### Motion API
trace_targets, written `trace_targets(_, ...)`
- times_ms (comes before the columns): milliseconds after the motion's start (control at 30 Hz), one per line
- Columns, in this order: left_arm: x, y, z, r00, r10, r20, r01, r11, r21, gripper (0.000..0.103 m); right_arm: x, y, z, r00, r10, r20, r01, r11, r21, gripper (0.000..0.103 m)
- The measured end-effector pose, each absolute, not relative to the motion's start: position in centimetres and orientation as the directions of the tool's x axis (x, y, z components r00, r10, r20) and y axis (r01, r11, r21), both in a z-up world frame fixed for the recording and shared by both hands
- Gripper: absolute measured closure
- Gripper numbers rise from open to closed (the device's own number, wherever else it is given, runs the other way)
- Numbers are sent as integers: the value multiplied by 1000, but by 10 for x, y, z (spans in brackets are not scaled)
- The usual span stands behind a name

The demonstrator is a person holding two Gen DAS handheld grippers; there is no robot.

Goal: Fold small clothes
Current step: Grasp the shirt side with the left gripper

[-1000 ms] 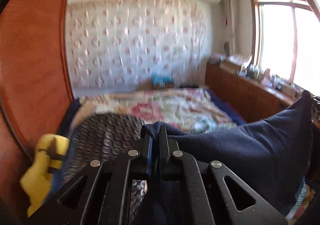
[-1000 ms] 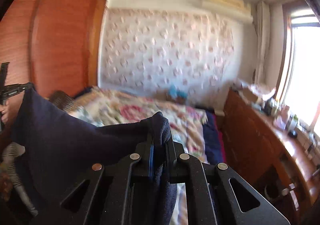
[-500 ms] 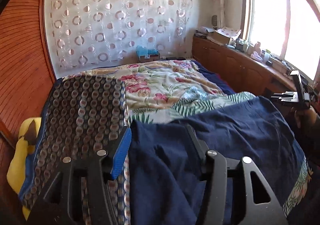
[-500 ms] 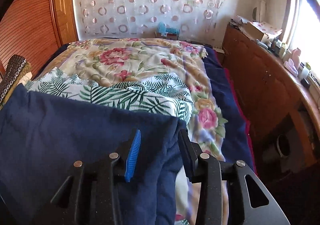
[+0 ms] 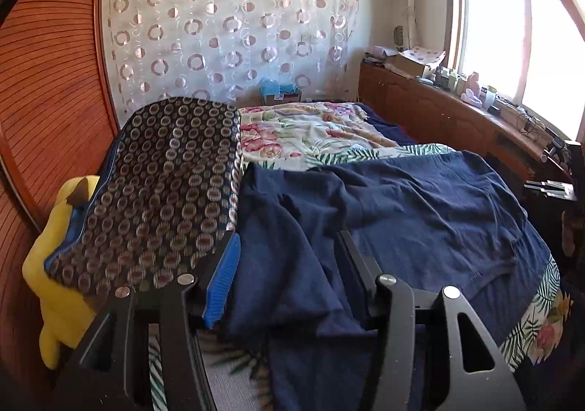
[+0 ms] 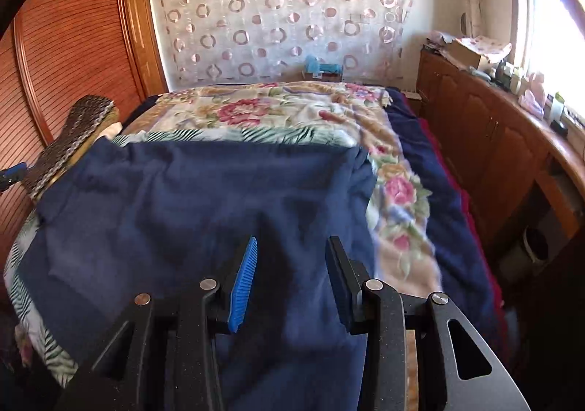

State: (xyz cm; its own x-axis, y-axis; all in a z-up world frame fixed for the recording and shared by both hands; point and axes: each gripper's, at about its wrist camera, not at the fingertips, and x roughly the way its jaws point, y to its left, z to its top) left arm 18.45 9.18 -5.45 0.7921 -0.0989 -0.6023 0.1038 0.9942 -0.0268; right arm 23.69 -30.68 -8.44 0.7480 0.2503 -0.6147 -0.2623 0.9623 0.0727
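Since a second ago we have lowered the navy garment (image 5: pixel 420 199) from the air onto the bed (image 6: pixel 292 111), and both pairs of fingers have let go. The left gripper (image 5: pixel 289 279) and right gripper (image 6: pixel 292 279) stand half open, cloth between them but unpressed. The garment's long axis runs left to right, its near edge under both grippers.

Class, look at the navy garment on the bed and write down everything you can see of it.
The navy garment is a plain dark blue, soft knit-looking cloth, spread mostly flat but wrinkled across the near end of the floral bedspread. A stitched hem shows at one edge. Its left edge meets a dark circle-patterned cushion. The left gripper and right gripper hover at its near corners, jaws open, cloth lying loosely between them.
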Motion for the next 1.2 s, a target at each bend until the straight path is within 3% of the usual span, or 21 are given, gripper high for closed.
trace_targets(267,169,79,-72,777,-79,-624,105,994,5,49,232,-316,-113,718,264,-644,-231,963,137,63)
trace_targets(767,230,57,-137,603,-9,-798,108,992,71,49,232,-309,-125,736,231,-636,-192,973,131,63)
trace_targets(933,238,64,-139,594,-12,-805,90,995,52,50,231,-306,-127,736,227,-637,-190,973,128,63)
trace_targets(967,237,62,-139,600,-10,-800,98,993,61,55,231,-305,-127,737,226,-637,-189,974,127,63)
trace_targets(1000,236,62,-138,606,-2,-796,96,993,71,72,231,-305,-127,738,226,-636,-188,974,127,63)
trace_targets(1067,237,62,-135,598,-35,-801,110,993,40,89,231,-306,-128,737,229,-636,-189,973,132,63)
trace_targets(1200,232,71,-113,634,-82,-769,110,994,-15,96,232,-309,-128,734,236,-637,-191,972,140,63)
